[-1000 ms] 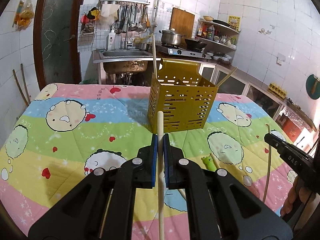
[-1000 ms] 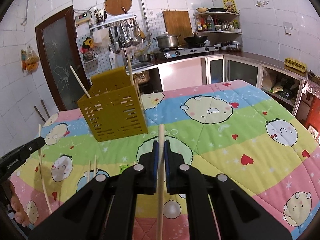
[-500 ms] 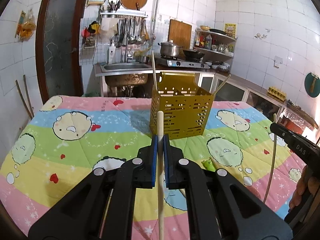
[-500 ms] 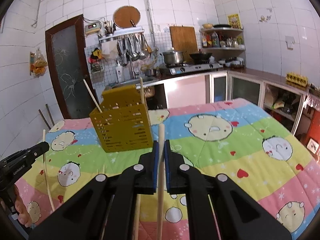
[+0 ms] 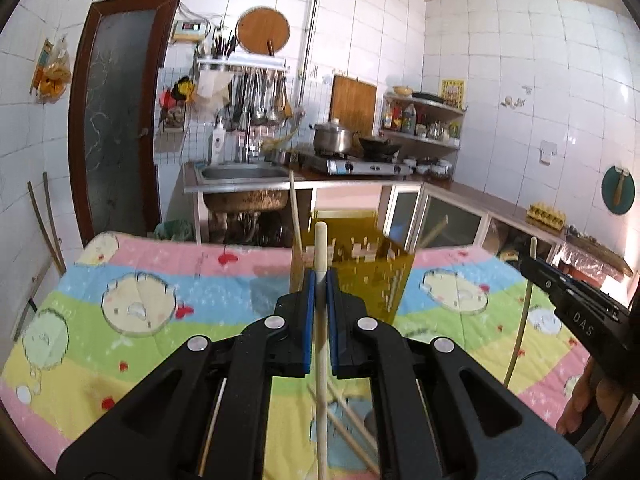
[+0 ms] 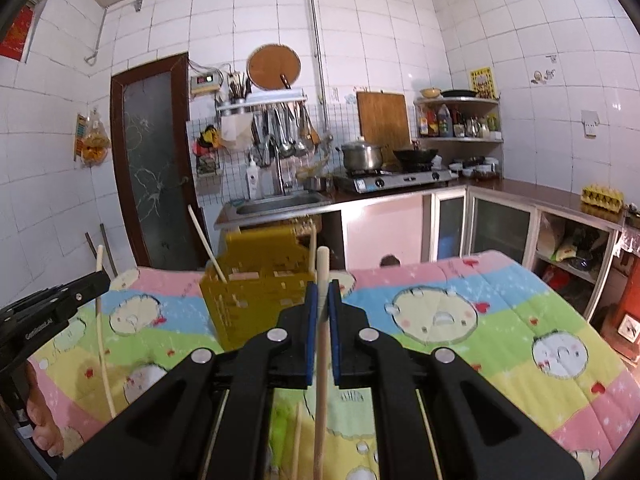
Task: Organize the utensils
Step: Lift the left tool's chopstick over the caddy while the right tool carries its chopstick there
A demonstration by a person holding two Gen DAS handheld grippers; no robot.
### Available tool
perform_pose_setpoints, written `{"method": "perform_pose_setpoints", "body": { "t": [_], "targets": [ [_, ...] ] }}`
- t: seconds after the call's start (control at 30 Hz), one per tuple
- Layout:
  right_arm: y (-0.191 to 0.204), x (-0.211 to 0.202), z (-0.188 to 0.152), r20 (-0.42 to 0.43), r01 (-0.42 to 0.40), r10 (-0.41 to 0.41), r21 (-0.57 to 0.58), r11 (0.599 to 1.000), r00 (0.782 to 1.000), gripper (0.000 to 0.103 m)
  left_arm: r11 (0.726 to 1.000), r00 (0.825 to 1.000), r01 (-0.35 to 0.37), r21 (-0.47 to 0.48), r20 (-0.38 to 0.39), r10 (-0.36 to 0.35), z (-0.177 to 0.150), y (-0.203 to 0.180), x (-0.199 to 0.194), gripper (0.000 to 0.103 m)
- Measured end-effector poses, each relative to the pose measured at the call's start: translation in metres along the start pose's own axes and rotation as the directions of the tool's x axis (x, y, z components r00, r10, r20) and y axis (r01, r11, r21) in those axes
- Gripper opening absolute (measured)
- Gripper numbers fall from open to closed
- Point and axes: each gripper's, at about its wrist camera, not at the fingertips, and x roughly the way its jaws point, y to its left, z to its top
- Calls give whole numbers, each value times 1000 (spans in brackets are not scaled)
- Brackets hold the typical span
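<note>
Left wrist view: The left gripper is sitting at lower centre of the frame, jaws closed on a pale wooden chopstick. The chopstick is running upright between the blue pads, its rounded tip showing just above them. Behind the tip, at frame centre, the yellow slotted utensil holder is standing on the cartoon-print quilt, with two more chopsticks leaning out of its top. Loose chopsticks are lying on the quilt beneath the gripper. Only this view is showing the right gripper from the side, at the right edge, pinching a thin chopstick that is hanging down. Fingers of a hand are showing at lower right below it.

Right wrist view: The right gripper is occupying lower centre, jaws clamped on its chopstick, which is standing upright between the pads. The utensil holder is appearing left of centre, blurred, just behind the gripper tips. Only this view is showing the left gripper from the side, at the left edge, gripping its chopstick, with a hand at lower left. This view is also showing the quilt's right half and the open cabinet shelves at the right edge.

Both grippers are pointing slightly downward toward the holder.
</note>
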Motion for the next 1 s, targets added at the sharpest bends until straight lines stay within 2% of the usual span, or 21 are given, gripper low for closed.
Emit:
{"method": "perform_pose_setpoints", "body": {
  "t": [0.23, 0.37, 0.5, 0.67, 0.83, 1.0],
  "targets": [
    [16, 15, 60, 116, -26, 29, -28, 999, 993, 6, 1000, 994, 8, -1, 105, -8, 62, -10, 15, 5],
    [26, 31, 92, 183, -35, 41, -34, 999, 982, 6, 1000, 985, -10, 2, 175, 9, 96, -17, 35, 5],
    [28, 58, 114, 229, -17, 20, -12, 1000, 973, 6, 1000, 974, -26, -15, 226, 29, 120, -17, 62, 5],
    [30, 87, 128, 288, -10, 4, 19, 1000, 958, 6, 997, 959, -63, -33, 274, 70, 136, -15, 93, 5],
    [44, 116, 127, 322, 25, -23, -1, 1000, 947, 6, 995, 954, -89, -54, 281, 101, 139, -13, 131, 5],
    [52, 141, 115, 312, 35, -28, -16, 999, 950, 6, 993, 970, -83, -85, 220, 100, 121, -5, 168, 5]
  ]
}}
